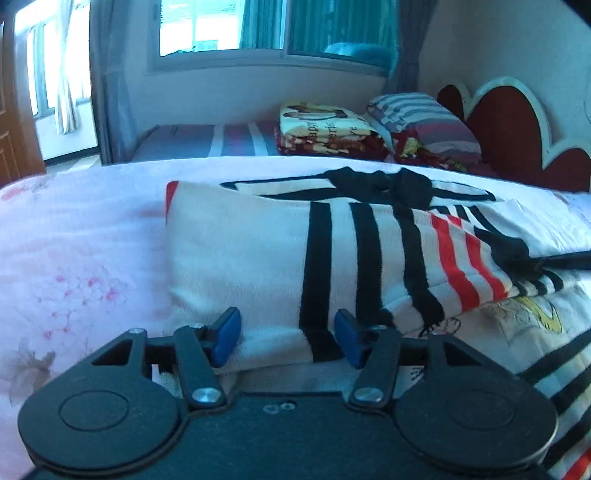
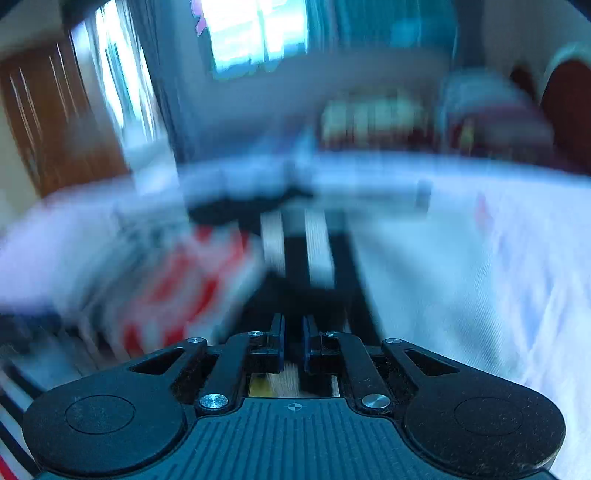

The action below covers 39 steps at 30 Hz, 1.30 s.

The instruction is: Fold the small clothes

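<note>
A small white garment with black and red stripes lies partly folded on the bed. My left gripper is open, its blue pads on either side of the garment's near folded edge. In the blurred right wrist view the same garment lies ahead. My right gripper has its blue pads close together with dark striped fabric between them. A thin black part of the right gripper reaches onto the garment's right side in the left wrist view.
The bed has a pale pink floral sheet. Folded blankets and a striped pillow lie at the far side by a red headboard. A window and a wooden door stand beyond.
</note>
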Motion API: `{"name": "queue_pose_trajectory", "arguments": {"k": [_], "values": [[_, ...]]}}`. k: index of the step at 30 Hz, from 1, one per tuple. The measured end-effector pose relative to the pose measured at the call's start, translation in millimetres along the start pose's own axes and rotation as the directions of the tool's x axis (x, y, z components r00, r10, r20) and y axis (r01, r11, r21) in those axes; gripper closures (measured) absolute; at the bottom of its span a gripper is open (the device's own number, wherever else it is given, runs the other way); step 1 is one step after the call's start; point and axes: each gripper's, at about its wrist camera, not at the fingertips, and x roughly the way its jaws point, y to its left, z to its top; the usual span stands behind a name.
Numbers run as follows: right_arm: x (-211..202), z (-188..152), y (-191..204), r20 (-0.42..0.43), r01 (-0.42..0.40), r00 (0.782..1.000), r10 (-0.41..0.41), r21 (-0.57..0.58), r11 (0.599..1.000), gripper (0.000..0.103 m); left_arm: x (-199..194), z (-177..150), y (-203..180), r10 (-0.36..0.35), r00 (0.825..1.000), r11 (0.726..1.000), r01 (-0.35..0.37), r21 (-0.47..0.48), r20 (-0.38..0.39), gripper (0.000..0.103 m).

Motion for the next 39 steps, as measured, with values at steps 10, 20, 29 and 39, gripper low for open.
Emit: {"name": "queue_pose_trajectory", "arguments": {"k": [10, 20, 29, 39], "values": [[38.0, 57.4, 18.7, 0.061, -0.062, 0.996, 0.061, 0.011, 0.998, 0.096, 52.1, 74.6, 40.6, 0.008, 0.998, 0.999, -0.005, -0.044, 0.065, 0.042], [34.8, 57.0, 23.9, 0.135, -0.064, 0.989, 0.060, 0.030, 0.997, 0.096, 32.0, 75.0, 44.7, -0.003, 0.992, 0.997, 0.012, -0.073, 0.124, 0.039], [54.5, 34.8, 49.1, 0.001, -0.130, 0.991, 0.131, -0.047, 0.990, 0.096, 58.8, 35.3, -27.4, -0.096, 0.995, 0.994, 0.095, 0.061, 0.012, 0.028], [-10.9, 18.3, -4.5, 0.083, -0.042, 0.996, 0.039, 0.024, 0.999, 0.096, 28.9, 35.3, -13.4, -0.084, 0.994, 0.996, 0.081, 0.035, 0.071, 0.035]]}}
